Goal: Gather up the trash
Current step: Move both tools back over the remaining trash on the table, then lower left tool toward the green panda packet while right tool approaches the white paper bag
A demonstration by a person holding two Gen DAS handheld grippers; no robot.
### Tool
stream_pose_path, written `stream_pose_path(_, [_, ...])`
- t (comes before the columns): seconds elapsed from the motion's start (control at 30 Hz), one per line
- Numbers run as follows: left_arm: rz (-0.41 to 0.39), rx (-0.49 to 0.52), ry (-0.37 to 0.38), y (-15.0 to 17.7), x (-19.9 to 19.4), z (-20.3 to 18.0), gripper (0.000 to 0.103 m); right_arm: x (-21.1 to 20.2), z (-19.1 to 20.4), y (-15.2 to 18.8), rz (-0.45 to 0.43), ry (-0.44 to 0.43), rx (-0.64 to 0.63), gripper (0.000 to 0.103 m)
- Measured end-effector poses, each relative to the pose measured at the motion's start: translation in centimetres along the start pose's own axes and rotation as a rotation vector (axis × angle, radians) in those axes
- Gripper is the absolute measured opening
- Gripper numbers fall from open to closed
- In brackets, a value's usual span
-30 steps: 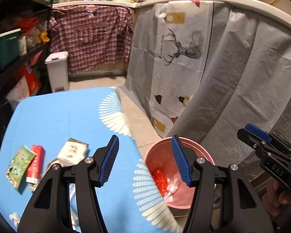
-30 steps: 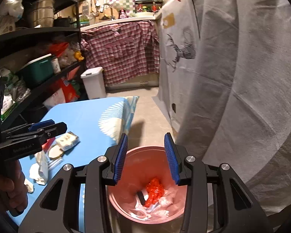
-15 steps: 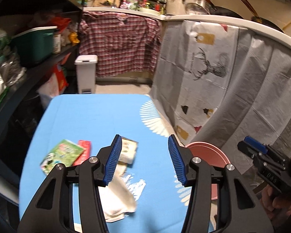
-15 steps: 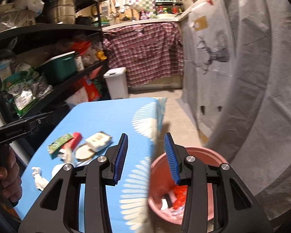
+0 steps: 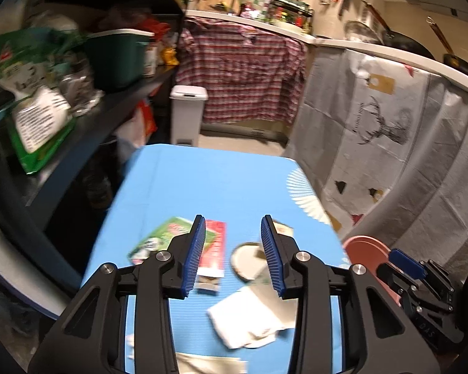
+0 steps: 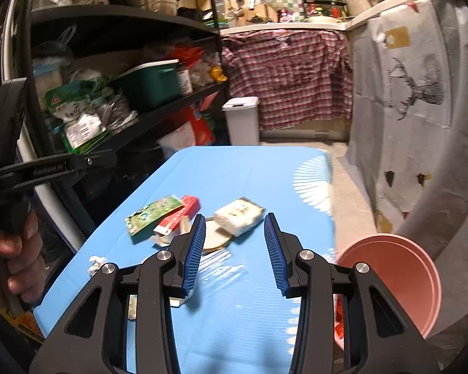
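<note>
My left gripper (image 5: 232,255), jaws just narrowing yet apart and empty, hung over a crumpled napkin (image 5: 249,321). Only the right view showed my hand (image 6: 14,258); the right gripper (image 6: 234,255) stood apart, empty, beside the pink bin (image 6: 399,277).

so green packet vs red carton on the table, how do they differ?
The green packet is a flat pouch lying closed; the red carton is a boxy sleeve with its white end flaps open. The packet sits nearer the shelf-side edge, the carton nearer the middle. Both lie side by side on the blue table, neither gripped.
</note>
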State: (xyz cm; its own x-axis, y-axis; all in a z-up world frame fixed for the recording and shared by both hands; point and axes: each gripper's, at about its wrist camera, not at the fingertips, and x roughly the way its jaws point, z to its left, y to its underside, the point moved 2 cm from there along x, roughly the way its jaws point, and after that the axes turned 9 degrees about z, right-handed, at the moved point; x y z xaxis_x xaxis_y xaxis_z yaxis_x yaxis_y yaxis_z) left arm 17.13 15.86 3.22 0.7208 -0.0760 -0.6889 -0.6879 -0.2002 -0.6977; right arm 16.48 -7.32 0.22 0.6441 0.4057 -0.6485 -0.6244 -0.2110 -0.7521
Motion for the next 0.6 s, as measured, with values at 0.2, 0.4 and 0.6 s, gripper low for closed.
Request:
stream_pose_path(0.2, [0.053, -0.011, -0.049, 0.7, 1.5, 4.5, 0.035, 2.3, 1.5, 0.8, 0.056, -0.051, -0.009, 0.041])
stream_pose_path(0.4, [0.136, 0.007, -0.058, 2.5, 4.8, 6.0, 0.034, 4.9, 3.4, 1.7, 0.120, -0.093, -0.048, 0.041])
stream_pose_path(0.6, [0.215, 0.056, -0.085, 4.2, 7.9, 6.1, 0.035, 6.4, 4.0, 2.1, 0.148, -0.088, -0.070, 0.041])
